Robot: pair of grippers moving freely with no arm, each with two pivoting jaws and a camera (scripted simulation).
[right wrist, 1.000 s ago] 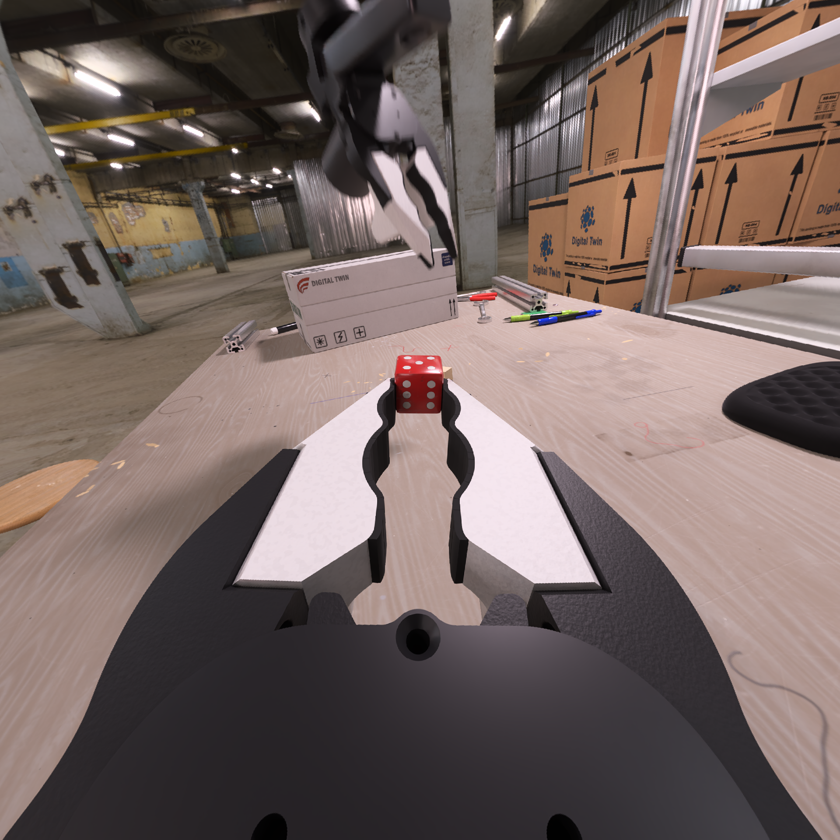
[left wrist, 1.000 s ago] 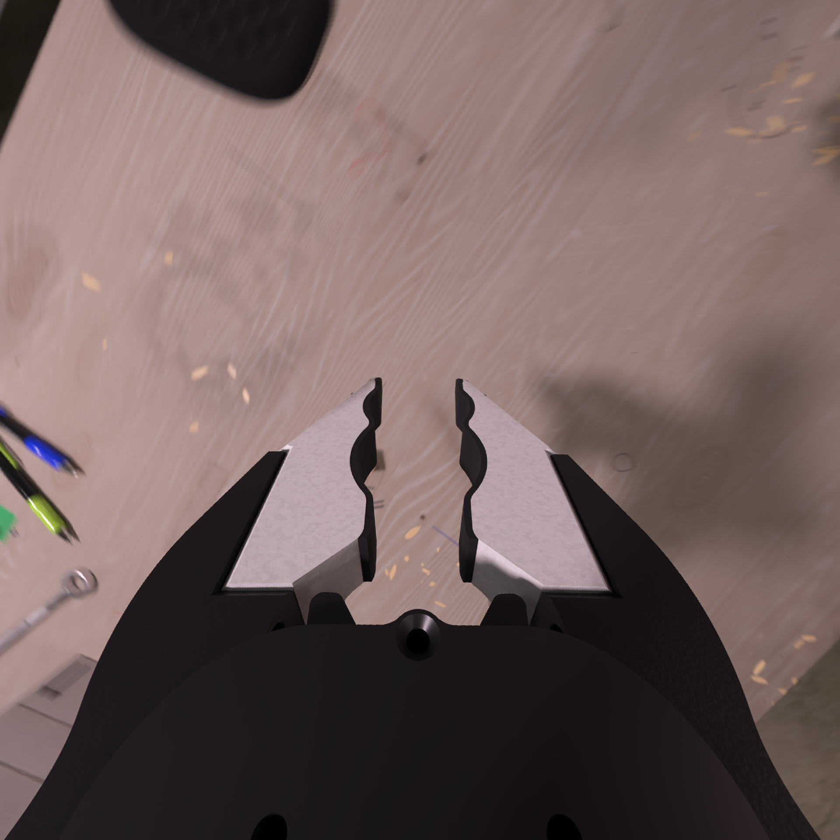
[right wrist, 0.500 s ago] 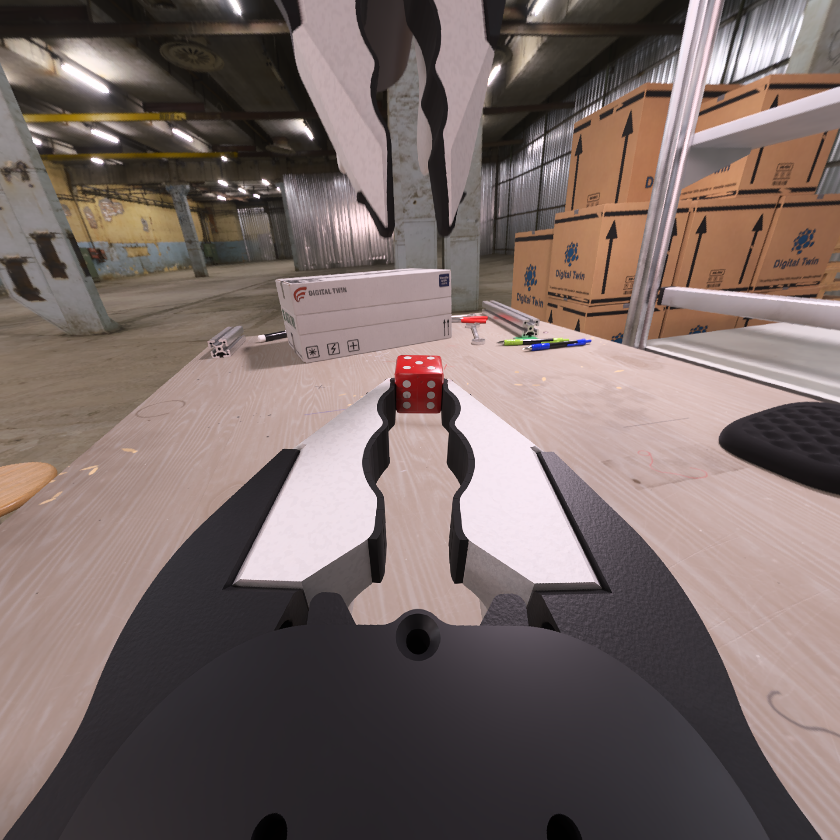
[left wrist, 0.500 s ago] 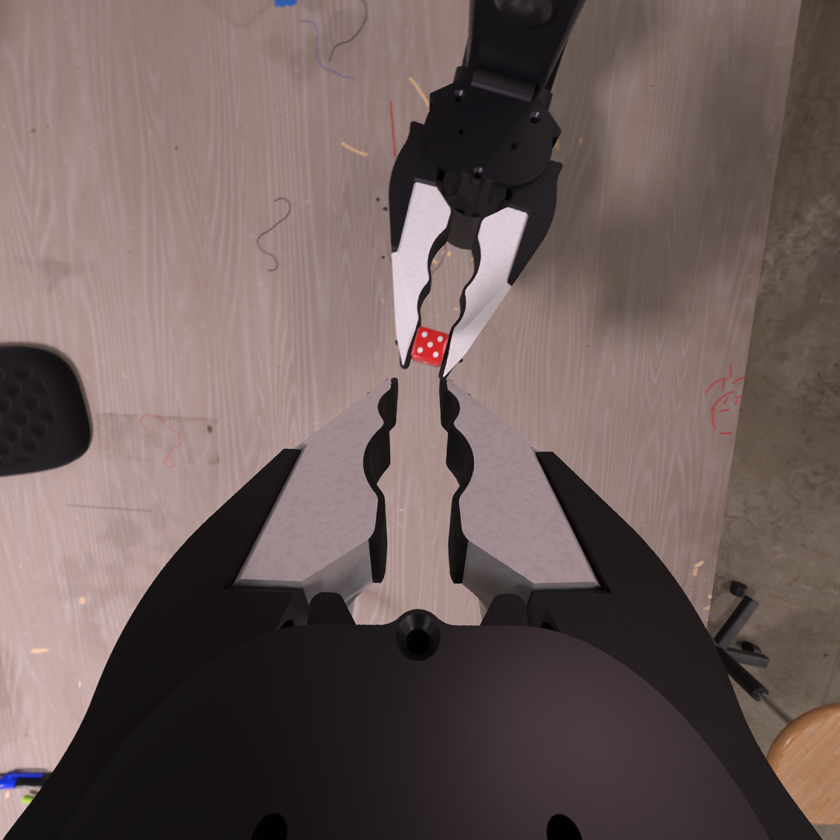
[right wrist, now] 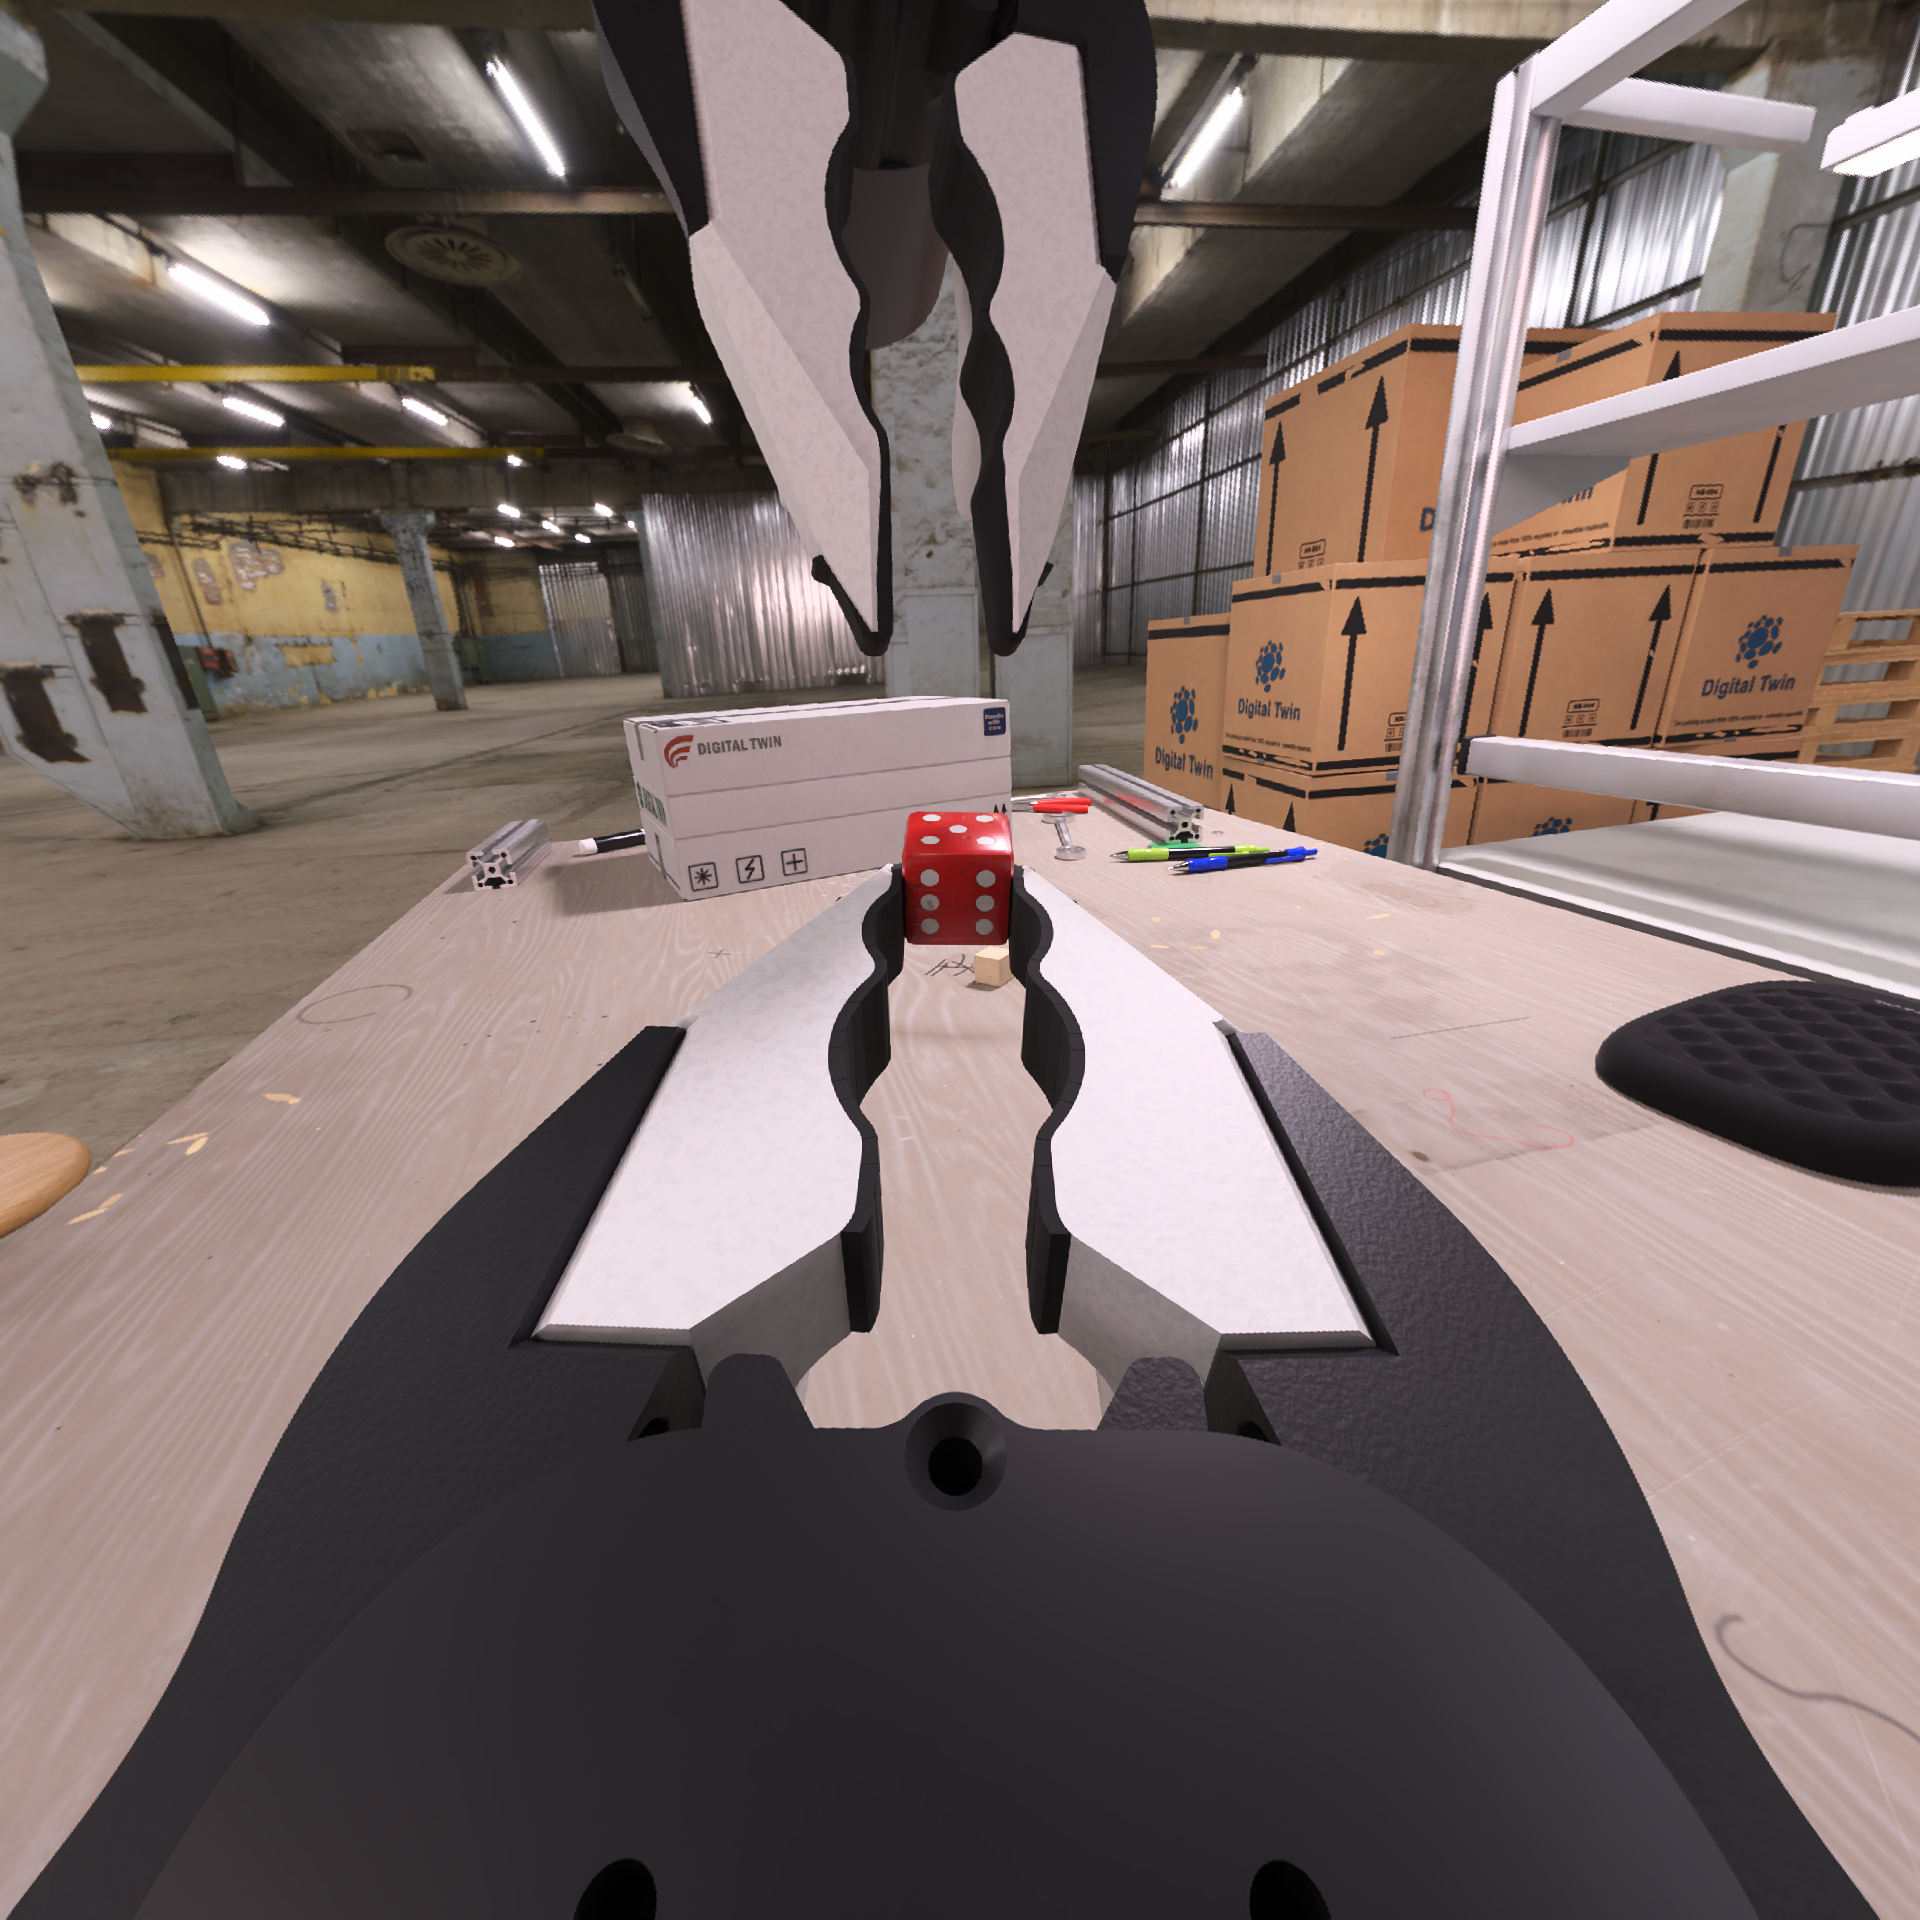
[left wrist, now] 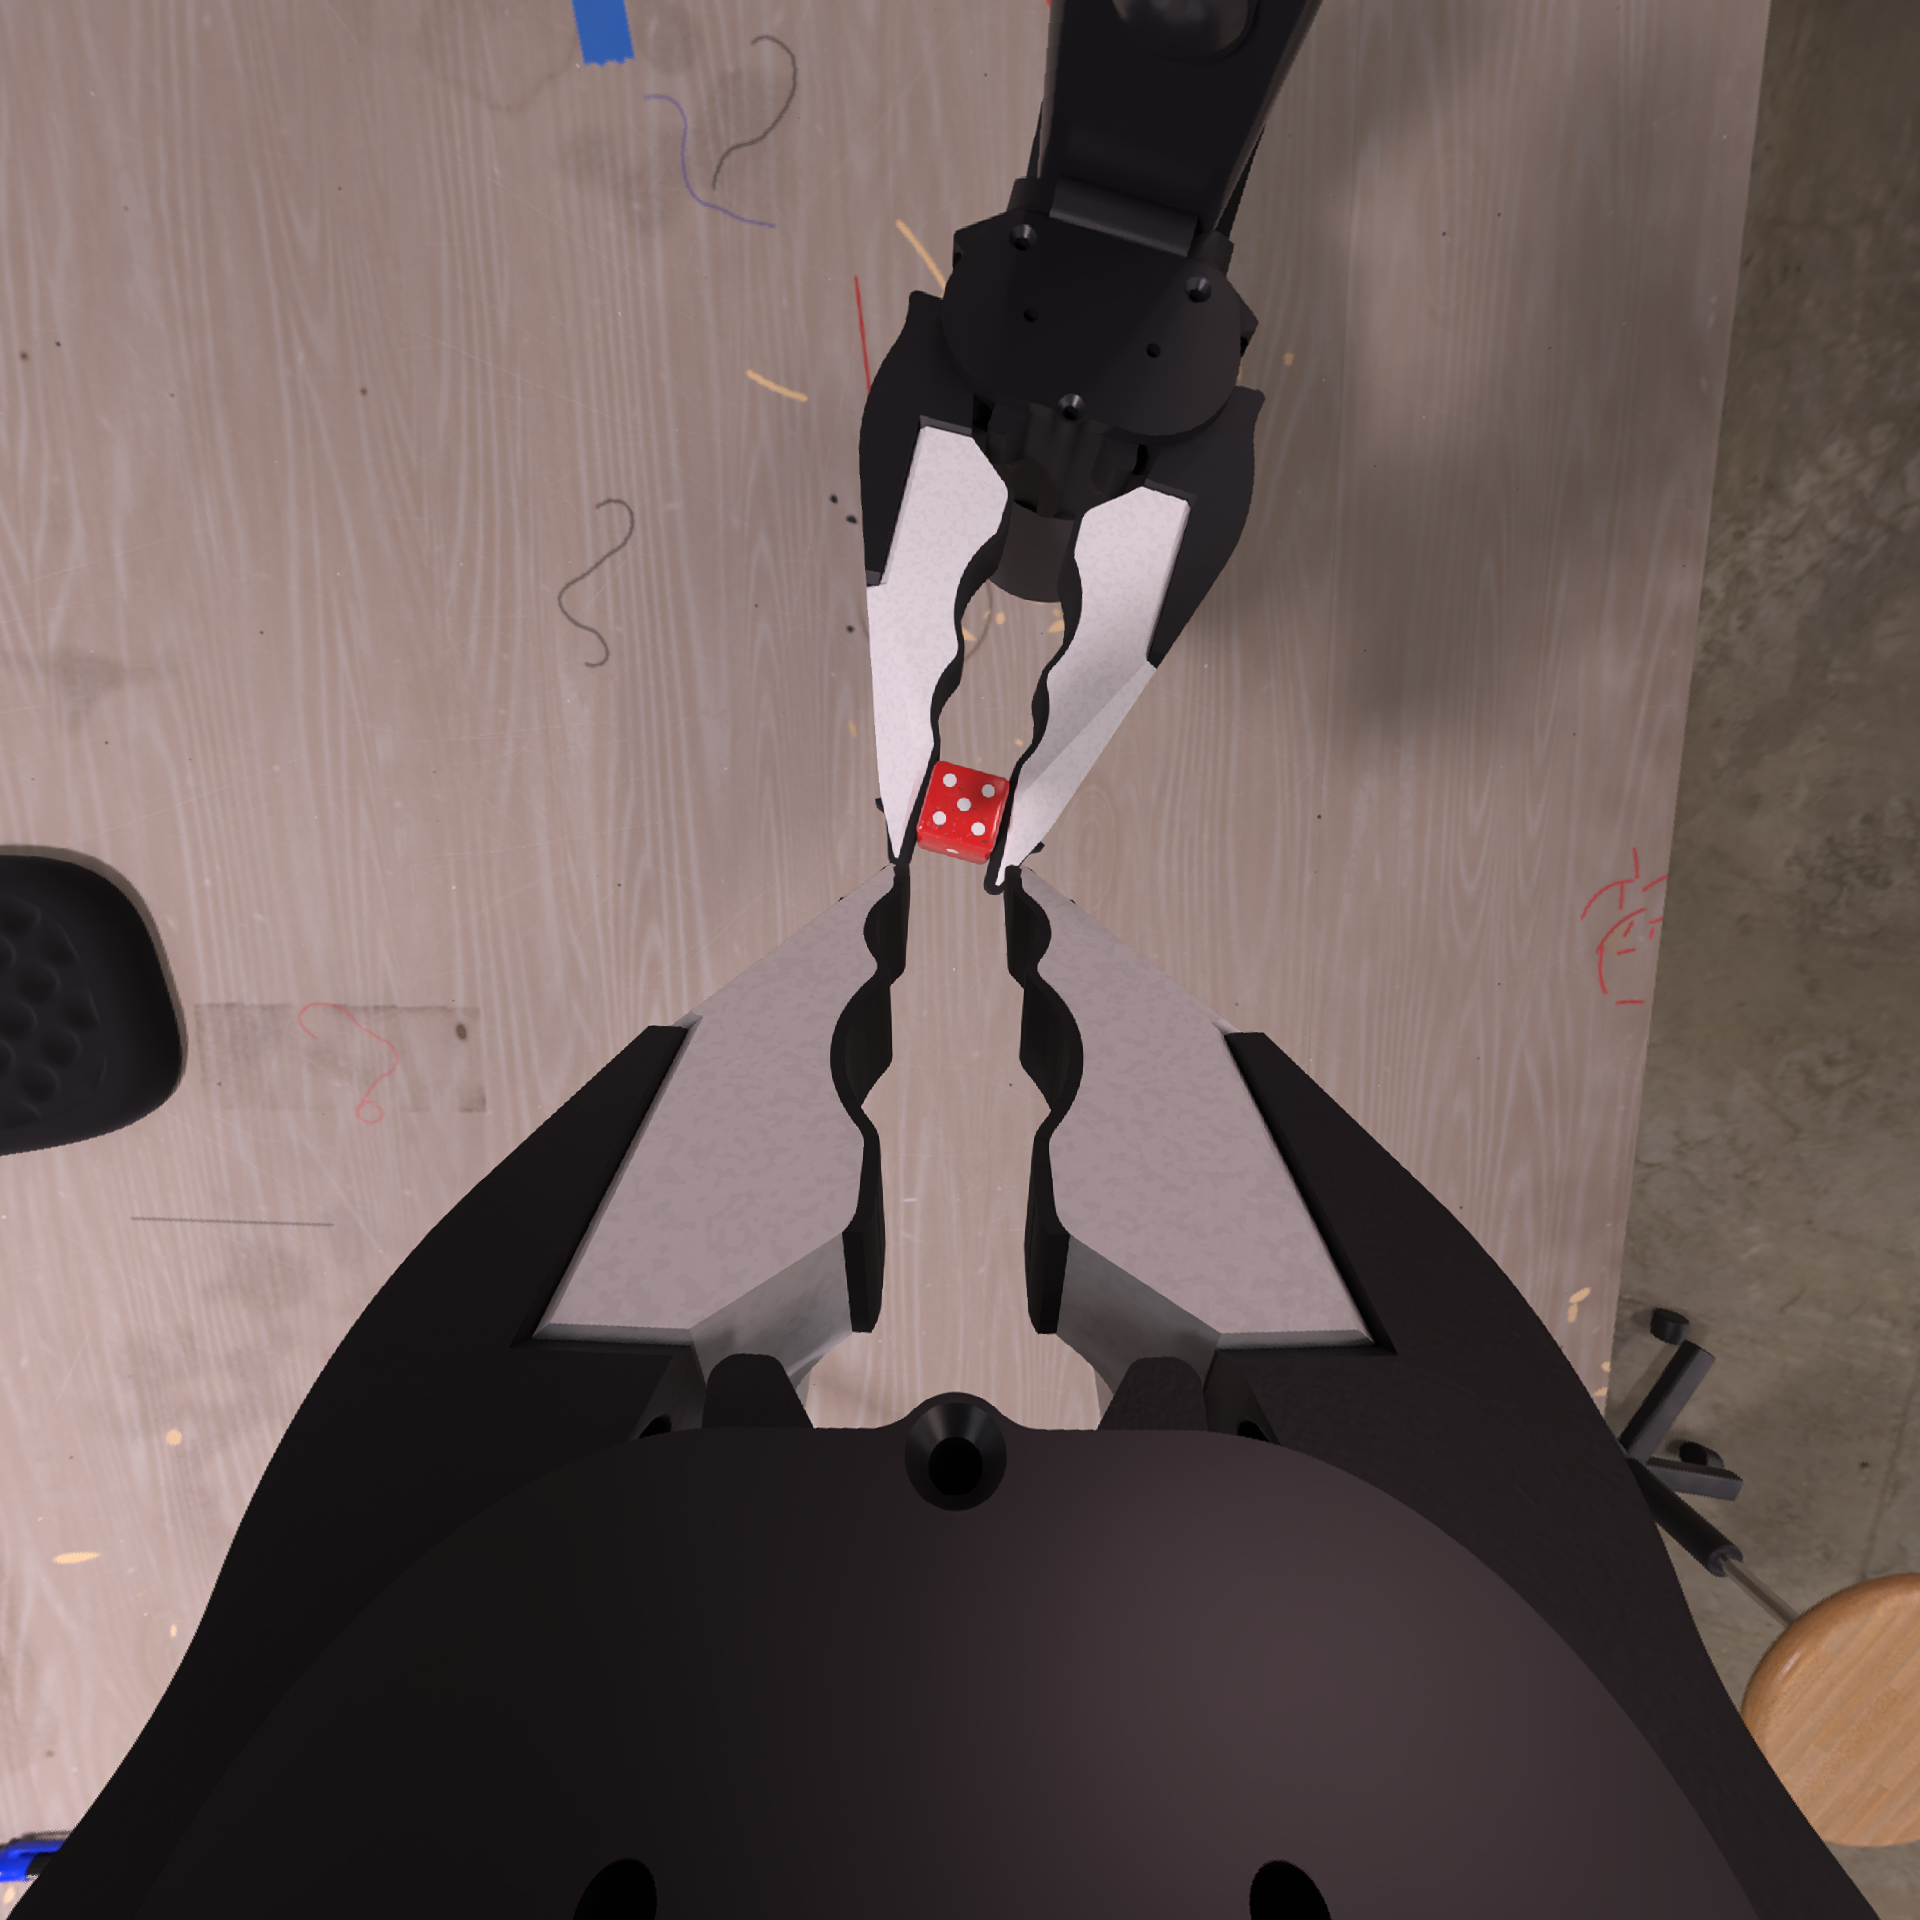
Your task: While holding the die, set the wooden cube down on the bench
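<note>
My right gripper (right wrist: pixel 956 883) is shut on the red die (right wrist: pixel 956 878) and holds it a little above the wooden bench (right wrist: pixel 416 1143). The small wooden cube (right wrist: pixel 992 966) rests on the bench just beyond and below the die, held by nothing. My left gripper (left wrist: pixel 951 883) points straight down from above, open by a narrow gap and empty. It hangs over the die in the right wrist view (right wrist: pixel 935 634). The left wrist view shows the die (left wrist: pixel 961 810) between the right gripper's fingertips (left wrist: pixel 951 862). The cube is hidden in that view.
A black mat (right wrist: pixel 1766 1081) lies to the right. A white box (right wrist: pixel 821 790), pens (right wrist: pixel 1216 857) and aluminium profiles (right wrist: pixel 509 852) sit at the far end. A shelf rack (right wrist: pixel 1475 520) stands at the right. A stool (left wrist: pixel 1839 1714) stands past the bench edge.
My left gripper has swung from another part of the bench to directly above the die, and its jaws have narrowed. The right gripper has lifted the die, so the cube now shows beneath it.
</note>
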